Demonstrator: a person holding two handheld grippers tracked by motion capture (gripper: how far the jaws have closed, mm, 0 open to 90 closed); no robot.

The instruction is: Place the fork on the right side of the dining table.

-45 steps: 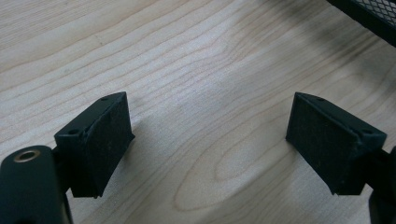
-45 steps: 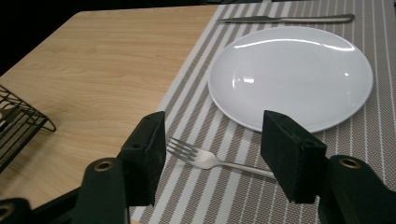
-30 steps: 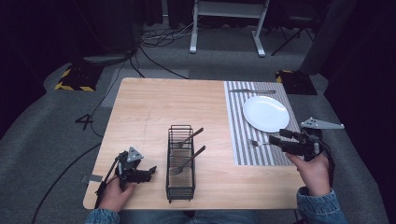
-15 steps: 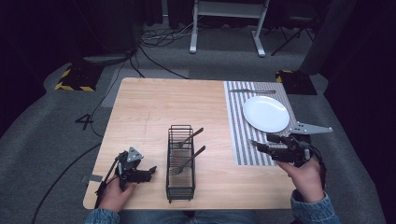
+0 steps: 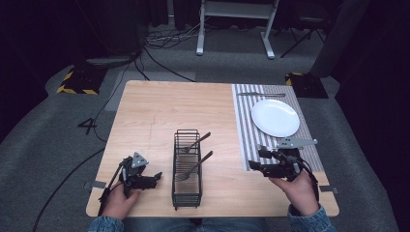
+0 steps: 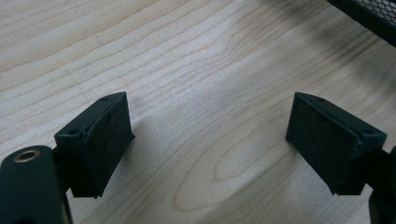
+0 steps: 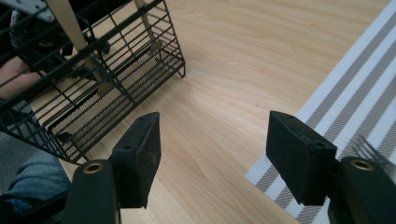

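High view — right claw (image 5: 255, 160) open, just right of basket (image 5: 186, 169)

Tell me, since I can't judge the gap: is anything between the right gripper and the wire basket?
Nothing visible: only bare table lies between the open right gripper and the wire basket, which holds two forks.

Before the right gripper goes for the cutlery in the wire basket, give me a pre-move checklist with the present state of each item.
1. Right gripper open, nothing between its fingers: ok.
2. Left gripper open, over bare table: ok.
3. Wire basket upright between the grippers: ok.
4. Two forks in basket, handles sticking out toward the right gripper: ok.
5. Plate on striped placemat, ready: ok.
6. Whether the forks lift out freely: cannot tell.
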